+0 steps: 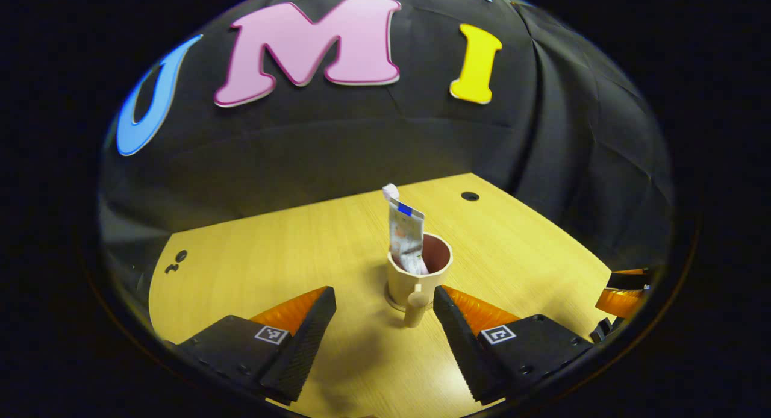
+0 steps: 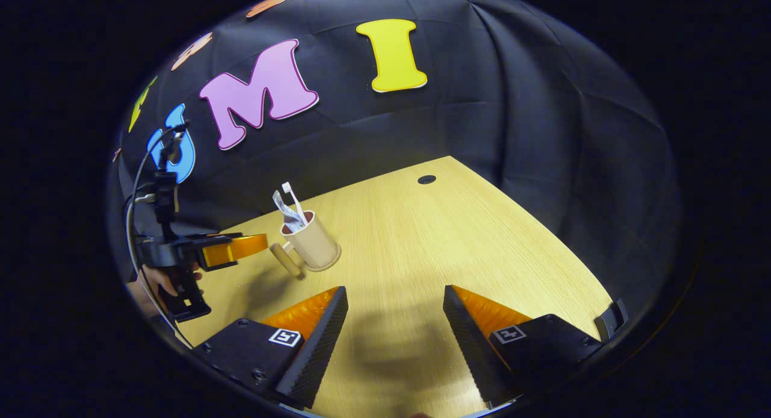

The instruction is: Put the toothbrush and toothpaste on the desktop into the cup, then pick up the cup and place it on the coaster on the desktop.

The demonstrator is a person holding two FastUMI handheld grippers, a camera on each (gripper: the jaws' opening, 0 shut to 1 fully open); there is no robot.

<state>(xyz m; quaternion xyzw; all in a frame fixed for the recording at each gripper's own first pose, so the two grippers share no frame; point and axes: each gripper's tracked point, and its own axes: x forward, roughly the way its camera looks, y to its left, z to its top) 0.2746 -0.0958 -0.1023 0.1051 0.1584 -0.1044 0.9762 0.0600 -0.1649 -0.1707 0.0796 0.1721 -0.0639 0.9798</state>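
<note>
In the left gripper view, the left gripper (image 1: 383,321) hovers low over the tabletop (image 1: 518,255) with its fingers spread wide, nothing between them but bare wood. Just beyond the fingertips stands the cup (image 1: 418,273), upright on the coaster (image 1: 393,302), whose rim peeks out at the cup's base. The cup's handle (image 1: 415,306) points back toward the gap between the fingers without touching either. The toothpaste (image 1: 405,234) leans upright inside the cup, its cap at the top. Open wood runs past the cup to the far edge, where a small round hole (image 1: 470,196) sits near the corner.

In the right gripper view, the right gripper (image 2: 396,327) also has its fingers spread apart over bare tabletop, well to the side of the cup. The toothbrush (image 2: 294,202) stands in the cup beside the toothpaste. The tabletop's right edge is nearby.
</note>
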